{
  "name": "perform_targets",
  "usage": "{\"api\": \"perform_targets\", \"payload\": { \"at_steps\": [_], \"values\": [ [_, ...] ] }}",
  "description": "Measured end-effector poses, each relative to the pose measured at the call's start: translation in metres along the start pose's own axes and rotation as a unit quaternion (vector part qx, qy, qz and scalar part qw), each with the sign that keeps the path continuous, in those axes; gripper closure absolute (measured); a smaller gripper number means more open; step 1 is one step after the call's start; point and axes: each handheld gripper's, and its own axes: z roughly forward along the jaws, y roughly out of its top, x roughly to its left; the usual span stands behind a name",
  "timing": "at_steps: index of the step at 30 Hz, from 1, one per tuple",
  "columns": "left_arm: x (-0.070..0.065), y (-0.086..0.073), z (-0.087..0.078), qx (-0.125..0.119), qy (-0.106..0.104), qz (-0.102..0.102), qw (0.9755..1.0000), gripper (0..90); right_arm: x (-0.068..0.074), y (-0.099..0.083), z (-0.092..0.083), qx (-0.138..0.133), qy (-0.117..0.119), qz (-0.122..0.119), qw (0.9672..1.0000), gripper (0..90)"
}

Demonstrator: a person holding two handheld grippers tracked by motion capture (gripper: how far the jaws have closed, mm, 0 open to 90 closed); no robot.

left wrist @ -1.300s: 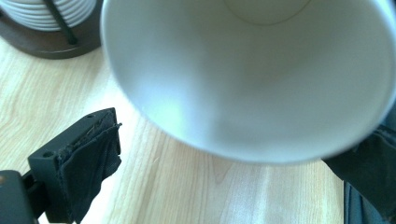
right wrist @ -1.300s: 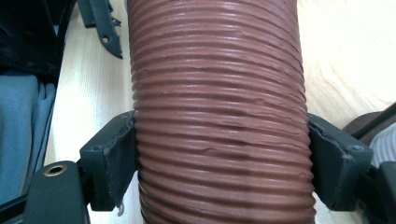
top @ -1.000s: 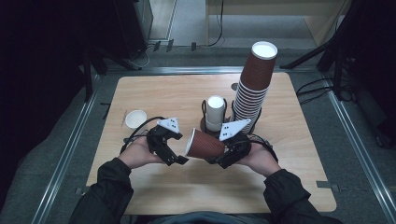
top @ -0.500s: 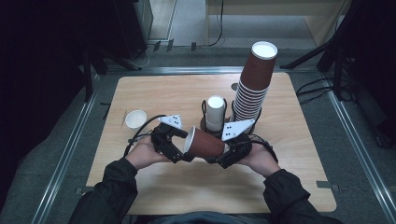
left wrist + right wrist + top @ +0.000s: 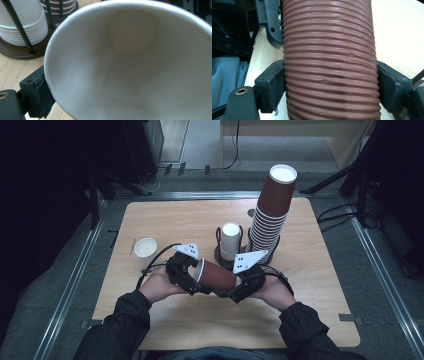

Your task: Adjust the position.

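My right gripper (image 5: 331,87) has its jaws clamped on the ribbed brown cup (image 5: 329,60), one pad pressed against each side of the corrugated wall low in the right gripper view, so the cup stands between them and fills the middle of that frame from top to bottom. In the high view the cup (image 5: 216,275) lies on its side just below the centre of the frame, held above the wooden table (image 5: 320,270), its base toward my right gripper (image 5: 239,289) and its white mouth turned toward my left gripper (image 5: 192,279). In the left gripper view I look straight into the cup's white inside (image 5: 130,65), with the round bottom in the upper middle; one black pad (image 5: 41,93) at lower left touches the outside of the rim, and I cannot tell whether the left jaws are closed on it. Farther off, in the upper left of that view, a dark round holder (image 5: 22,48) carries stacked white cups (image 5: 23,27). In the high view a tall leaning stack of brown cups (image 5: 270,212) rises right of centre, and a single small white cup (image 5: 145,248) stands at middle left.
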Motion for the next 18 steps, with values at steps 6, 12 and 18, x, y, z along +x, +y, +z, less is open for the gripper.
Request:
{"api": "perform_targets", "payload": {
  "at_steps": [6, 12, 18],
  "values": [
    [0.0001, 0.0001, -0.0007, 0.006, -0.005, 0.002, 1.0, 4.1, 0.0001, -0.0007, 0.0007, 0.006, 0.001, -0.004, 1.0, 19.6],
    [0.0005, 0.0004, -0.002, 0.014, -0.008, 0.005, 0.9999, 6.1, 0.001, -0.001, 0.0018, 0.011, 0.003, -0.003, 0.9999, 19.6],
    [0.0011, -0.0001, -0.0053, 0.019, -0.009, 0.006, 0.9998, 6.4, 0.0008, -0.0006, 0.0032, 0.013, 0.01, 0.009, 0.9998, 19.0]
  ]
}}
